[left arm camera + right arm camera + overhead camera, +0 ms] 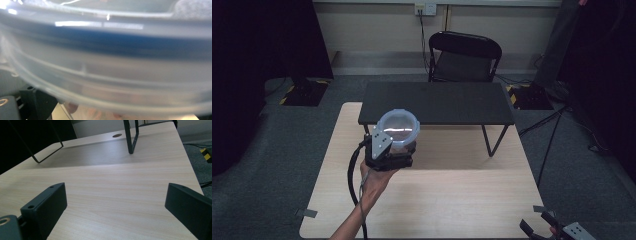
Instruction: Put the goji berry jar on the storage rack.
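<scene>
Here a lidded plastic container (397, 128) is held aloft, clamped in the left hand-held gripper (390, 150).
The right hand-held gripper (546, 229) is parked at 5 o'clock on the counter (452, 195), jaws spread and empty.

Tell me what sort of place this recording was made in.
Probably a lab or office room set up for recording: a light wooden table carrying a black riser shelf, a folding chair by the wall socket, and grey carpet crossed by cables.

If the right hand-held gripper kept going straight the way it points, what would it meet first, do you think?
Probably the bare tabletop first, since the right hand-held gripper looks tilted down at it; if it cleared that, the stand's leg beyond, though depth is unclear.
</scene>
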### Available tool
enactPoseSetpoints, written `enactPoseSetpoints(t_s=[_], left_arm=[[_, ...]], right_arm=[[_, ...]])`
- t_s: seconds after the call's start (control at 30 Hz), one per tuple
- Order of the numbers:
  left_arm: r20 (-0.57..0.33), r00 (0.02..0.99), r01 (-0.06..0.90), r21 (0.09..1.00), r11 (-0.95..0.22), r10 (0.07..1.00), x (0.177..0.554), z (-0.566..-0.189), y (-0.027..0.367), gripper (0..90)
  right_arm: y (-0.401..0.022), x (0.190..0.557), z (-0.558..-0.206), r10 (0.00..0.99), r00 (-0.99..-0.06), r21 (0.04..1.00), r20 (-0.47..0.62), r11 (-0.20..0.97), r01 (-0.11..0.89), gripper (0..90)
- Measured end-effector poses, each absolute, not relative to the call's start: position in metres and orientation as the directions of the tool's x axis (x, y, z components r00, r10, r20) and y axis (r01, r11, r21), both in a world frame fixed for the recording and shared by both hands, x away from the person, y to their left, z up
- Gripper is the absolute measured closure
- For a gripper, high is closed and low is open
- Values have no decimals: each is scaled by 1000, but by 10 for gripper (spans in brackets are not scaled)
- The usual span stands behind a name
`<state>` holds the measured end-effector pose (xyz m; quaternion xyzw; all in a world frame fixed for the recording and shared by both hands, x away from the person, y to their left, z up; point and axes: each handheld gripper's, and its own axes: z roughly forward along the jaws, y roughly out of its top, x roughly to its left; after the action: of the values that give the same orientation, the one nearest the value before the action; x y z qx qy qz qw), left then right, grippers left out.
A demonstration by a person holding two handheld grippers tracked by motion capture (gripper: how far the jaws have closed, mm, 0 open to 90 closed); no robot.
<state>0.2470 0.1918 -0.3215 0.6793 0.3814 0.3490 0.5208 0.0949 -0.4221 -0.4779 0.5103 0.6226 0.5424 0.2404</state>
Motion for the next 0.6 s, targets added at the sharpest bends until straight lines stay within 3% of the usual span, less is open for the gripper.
enactPoseSetpoints(t_s=[0.37,0.6], left_arm=[[20,429,155,983,-95,903,289,-279,186,19],[27,382,170,980,-99,924,318,-273,178,19]], right_arm=[[-423,93,-478,895,-366,924,257,-115,366,30],[-422,93,-478,894,-368,925,257,-116,363,30]])
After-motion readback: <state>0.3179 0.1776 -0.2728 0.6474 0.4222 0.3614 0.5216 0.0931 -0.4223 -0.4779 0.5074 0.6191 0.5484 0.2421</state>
